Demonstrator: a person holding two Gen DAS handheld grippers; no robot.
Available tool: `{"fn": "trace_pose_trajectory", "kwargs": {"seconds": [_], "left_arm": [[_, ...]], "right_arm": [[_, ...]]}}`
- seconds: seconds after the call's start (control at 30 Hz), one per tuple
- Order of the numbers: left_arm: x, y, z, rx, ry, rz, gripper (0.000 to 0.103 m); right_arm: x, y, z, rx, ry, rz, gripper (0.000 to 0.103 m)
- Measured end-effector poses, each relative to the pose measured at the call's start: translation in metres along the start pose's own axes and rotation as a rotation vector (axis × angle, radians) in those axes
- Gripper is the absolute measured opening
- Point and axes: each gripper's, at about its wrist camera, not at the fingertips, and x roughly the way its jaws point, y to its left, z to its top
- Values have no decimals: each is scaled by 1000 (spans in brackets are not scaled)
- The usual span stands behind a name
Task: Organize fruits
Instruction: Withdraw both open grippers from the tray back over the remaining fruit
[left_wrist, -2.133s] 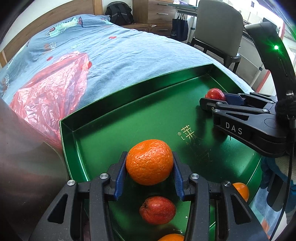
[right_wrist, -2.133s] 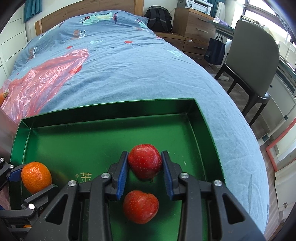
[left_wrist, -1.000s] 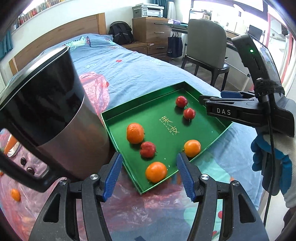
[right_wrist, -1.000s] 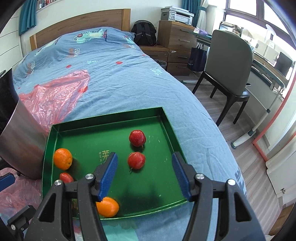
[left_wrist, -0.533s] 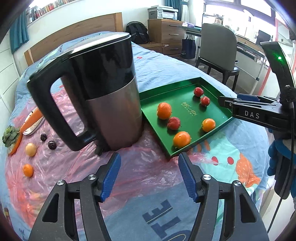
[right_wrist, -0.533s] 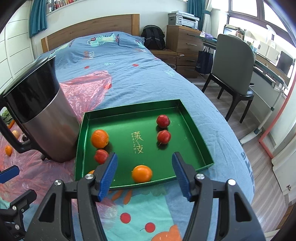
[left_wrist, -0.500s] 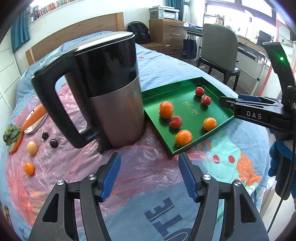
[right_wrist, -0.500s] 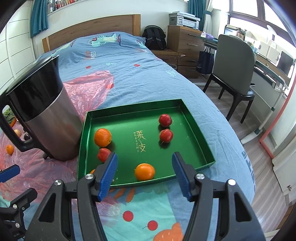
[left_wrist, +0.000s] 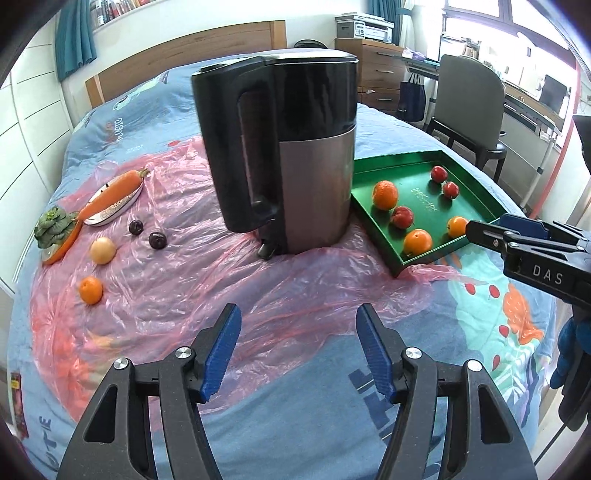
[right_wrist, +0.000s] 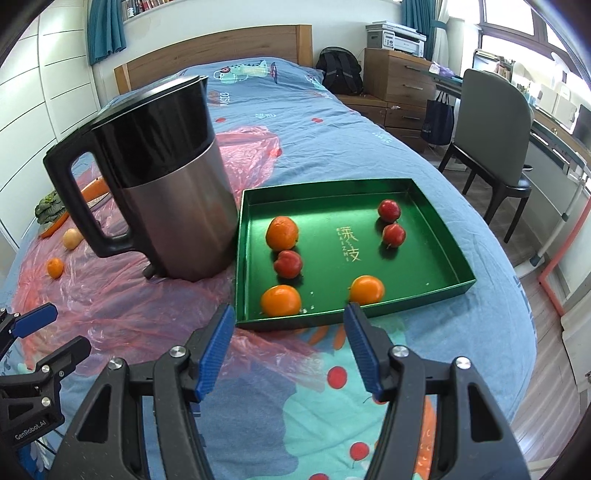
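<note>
Both grippers empty and pulled back from the tray!

The left gripper (left_wrist: 297, 347) and right gripper (right_wrist: 290, 345) have let go of the orange and red fruit they pinched moments ago, and both now hang with jaws spread, nothing between them, well clear of the green tray (right_wrist: 436, 212). Six fruits sit in it: three oranges toward its kettle side and near edge, two red ones by the far right corner. Beyond the kettle (left_wrist: 295, 147), on the pink plastic sheet (left_wrist: 177, 280), a loose orange (left_wrist: 90, 290) waits, likely next.
</note>
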Motion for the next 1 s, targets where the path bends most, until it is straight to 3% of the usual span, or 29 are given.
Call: {"fn": "trace_pose_trajectory", "kwargs": {"seconds": [0.37,1.0], "left_arm": [[-1,46,-32,-68,18,56,59],[-4,125,-66,-146,-13,168,59]], "right_arm": [[-1,51,-24,-41,22,45,103],[11,159,-41,-207,63,197,103]]}}
